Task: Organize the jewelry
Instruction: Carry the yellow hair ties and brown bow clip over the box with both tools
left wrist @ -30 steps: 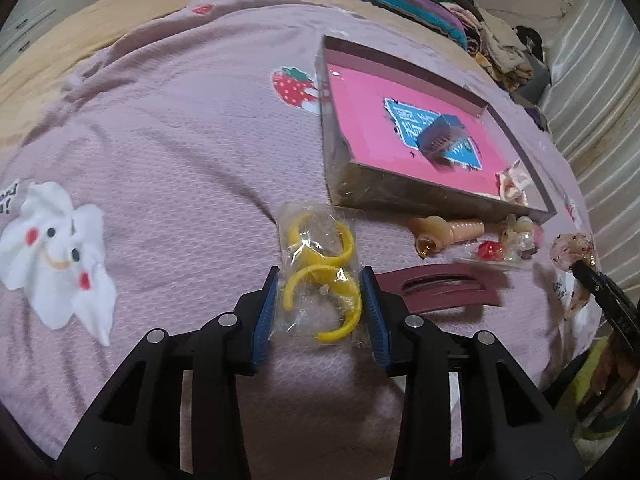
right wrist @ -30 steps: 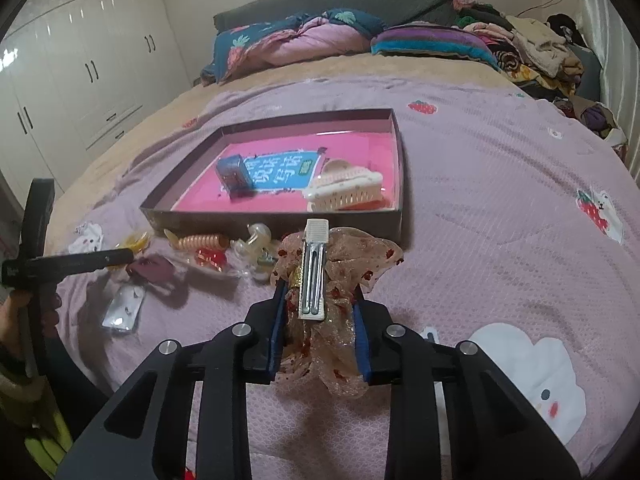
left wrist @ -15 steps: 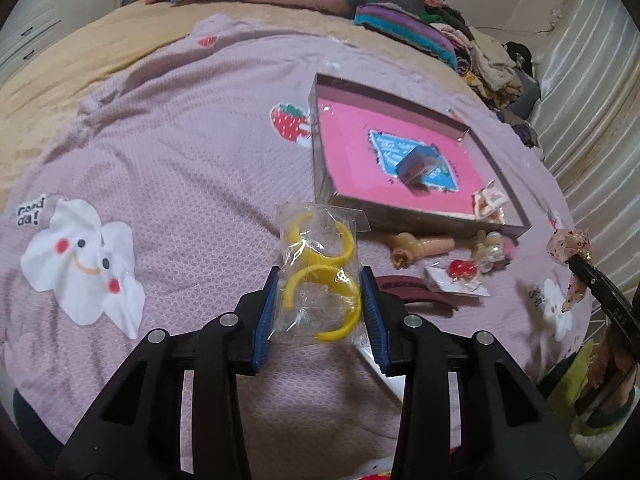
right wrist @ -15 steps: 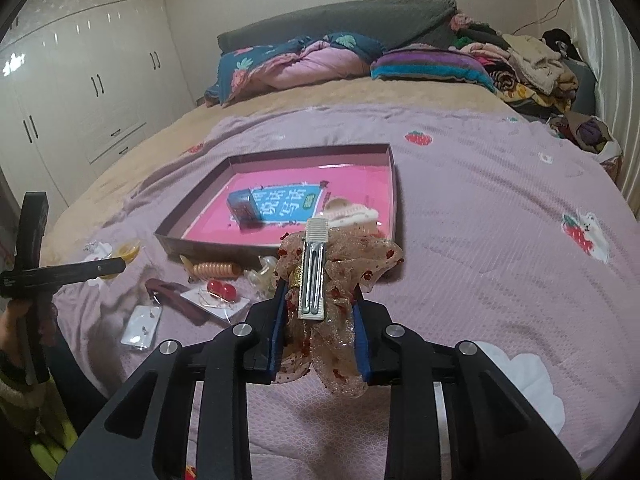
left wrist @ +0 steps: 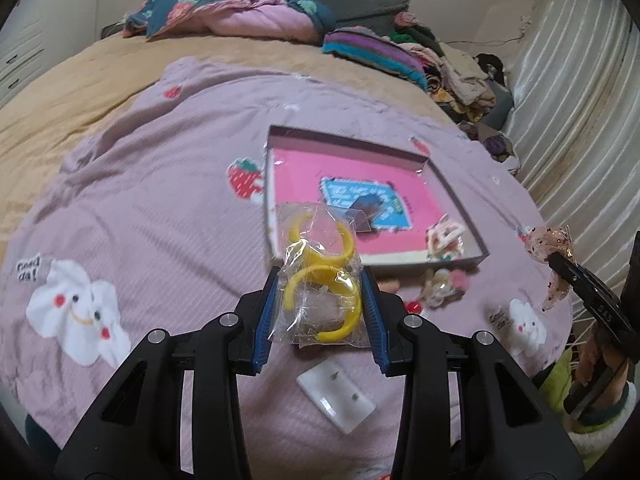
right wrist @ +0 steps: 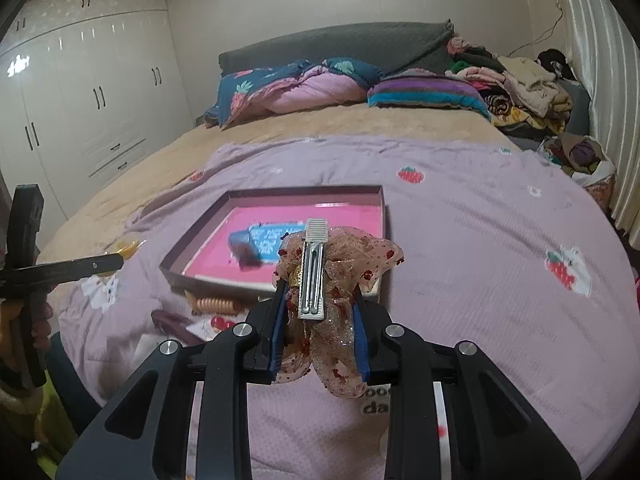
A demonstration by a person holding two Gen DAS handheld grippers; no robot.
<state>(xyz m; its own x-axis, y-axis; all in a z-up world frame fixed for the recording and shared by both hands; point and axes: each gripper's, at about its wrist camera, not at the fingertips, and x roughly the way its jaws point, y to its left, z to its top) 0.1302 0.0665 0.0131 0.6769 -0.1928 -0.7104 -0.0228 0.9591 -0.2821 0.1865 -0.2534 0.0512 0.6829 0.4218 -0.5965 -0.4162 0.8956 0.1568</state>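
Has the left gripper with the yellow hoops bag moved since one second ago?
Yes. The left gripper rose: the bag now overlaps the pink tray.

In the left wrist view the clear bag of yellow hoops (left wrist: pixel 322 280) covers the near-left corner of the pink-lined box (left wrist: pixel 456 196) and part of a small dark box (left wrist: pixel 370 208) inside it. The writing on the blue card (left wrist: pixel 352 192) is too blurred to read. Small pieces in front of the box (left wrist: pixel 440 284) are smeared; they may be pearl clips. In the right wrist view the sheer bow hair clip (right wrist: pixel 332 280) hides the box's near-right corner, and a dark red clip (right wrist: pixel 176 322) is partly behind the gripper frame. The person's hand (right wrist: pixel 24 320) is cut off by the left edge
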